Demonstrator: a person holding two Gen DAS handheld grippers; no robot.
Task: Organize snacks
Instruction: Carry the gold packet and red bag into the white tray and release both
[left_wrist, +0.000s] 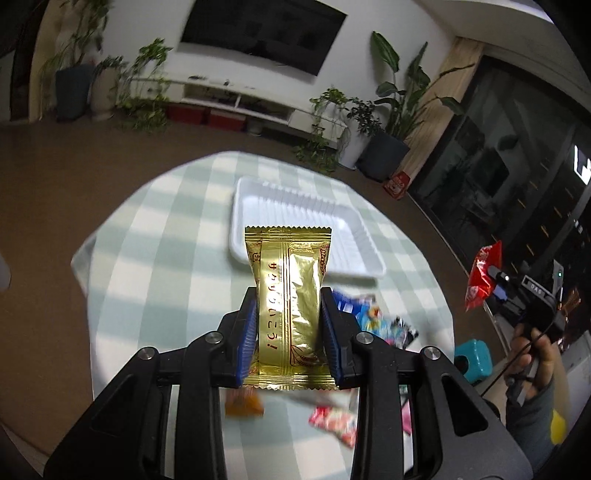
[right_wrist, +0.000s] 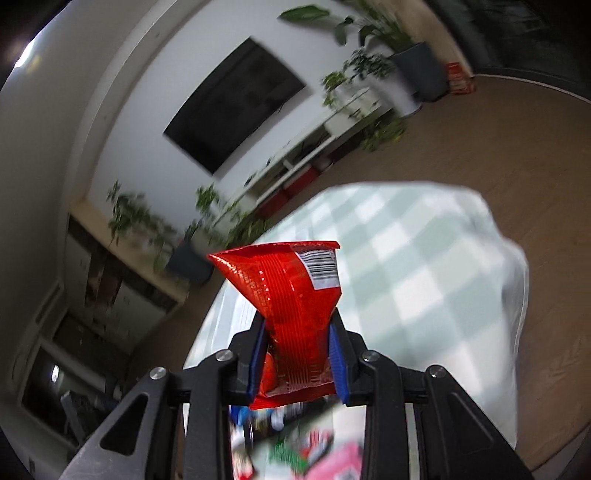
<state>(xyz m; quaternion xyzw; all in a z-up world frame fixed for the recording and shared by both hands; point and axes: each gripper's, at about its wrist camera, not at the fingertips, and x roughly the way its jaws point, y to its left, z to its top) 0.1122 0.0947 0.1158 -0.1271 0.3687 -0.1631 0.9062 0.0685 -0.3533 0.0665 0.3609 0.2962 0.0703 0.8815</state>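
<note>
My left gripper (left_wrist: 290, 306) is shut on a gold snack packet (left_wrist: 290, 291) with red lettering and holds it above the table, just in front of a white ribbed tray (left_wrist: 258, 199). My right gripper (right_wrist: 299, 325) is shut on a crumpled red snack packet (right_wrist: 291, 291) with a barcode and holds it in the air. In the left wrist view that red packet (left_wrist: 482, 275) and the right gripper (left_wrist: 495, 278) show at the far right, off the table's edge. Several loose snack packets (left_wrist: 373, 314) lie on the table below my left gripper.
The round table has a green and white checked cloth (left_wrist: 166, 236). An orange packet (left_wrist: 243, 404) and a red and white packet (left_wrist: 334, 422) lie near its front. A teal stool (left_wrist: 472, 360) stands on the floor to the right. Potted plants (left_wrist: 384, 147) line the far wall.
</note>
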